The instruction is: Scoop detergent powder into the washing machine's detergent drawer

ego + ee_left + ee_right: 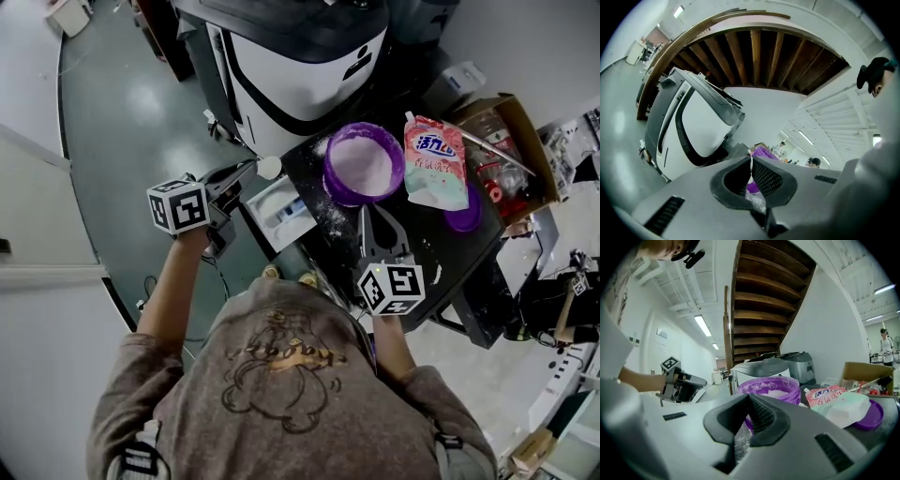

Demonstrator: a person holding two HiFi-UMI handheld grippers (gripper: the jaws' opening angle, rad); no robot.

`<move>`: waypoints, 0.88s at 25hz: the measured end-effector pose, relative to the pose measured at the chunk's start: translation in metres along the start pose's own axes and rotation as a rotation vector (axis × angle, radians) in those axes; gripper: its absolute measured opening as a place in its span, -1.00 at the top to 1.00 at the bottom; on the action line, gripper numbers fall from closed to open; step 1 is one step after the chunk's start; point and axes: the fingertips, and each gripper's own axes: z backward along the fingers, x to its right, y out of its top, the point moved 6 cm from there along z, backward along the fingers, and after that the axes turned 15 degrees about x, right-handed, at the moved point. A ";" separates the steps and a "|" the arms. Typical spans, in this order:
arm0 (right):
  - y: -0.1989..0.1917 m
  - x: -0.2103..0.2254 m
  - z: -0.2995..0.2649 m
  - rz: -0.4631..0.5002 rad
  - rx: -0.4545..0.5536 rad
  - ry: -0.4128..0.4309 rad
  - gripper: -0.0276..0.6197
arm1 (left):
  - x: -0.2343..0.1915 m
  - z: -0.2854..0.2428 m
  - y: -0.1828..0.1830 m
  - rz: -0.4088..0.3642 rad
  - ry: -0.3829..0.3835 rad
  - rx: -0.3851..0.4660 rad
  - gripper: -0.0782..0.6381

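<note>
My left gripper (246, 170) is shut on the thin white handle of a scoop (269, 167), whose round bowl hangs just above the far corner of the open white detergent drawer (265, 199). In the left gripper view the handle (751, 165) shows as a white sliver pinched between the shut jaws. The purple tub of white powder (364, 164) stands on the black table, and it also shows in the right gripper view (771, 387). My right gripper (373, 216) rests just in front of the tub, shut and holding nothing (749, 397).
The washing machine (300, 56) stands behind the drawer. A pink and green detergent bag (435, 161) lies right of the tub, beside a purple lid (466, 214) and a cardboard box (511, 141). Spilled powder dusts the table (441, 253).
</note>
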 end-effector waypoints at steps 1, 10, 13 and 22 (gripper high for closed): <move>0.000 0.000 0.000 -0.002 0.001 -0.001 0.91 | -0.004 0.002 -0.004 -0.006 0.016 0.001 0.72; -0.006 -0.003 0.002 -0.008 -0.005 0.003 0.91 | -0.031 0.014 -0.043 -0.070 0.109 -0.028 0.72; -0.008 -0.003 0.002 -0.009 -0.011 0.004 0.91 | -0.036 0.016 -0.052 -0.116 0.135 -0.045 0.72; -0.011 -0.001 0.003 -0.009 -0.018 -0.003 0.91 | -0.050 0.022 -0.083 -0.247 0.194 -0.095 0.72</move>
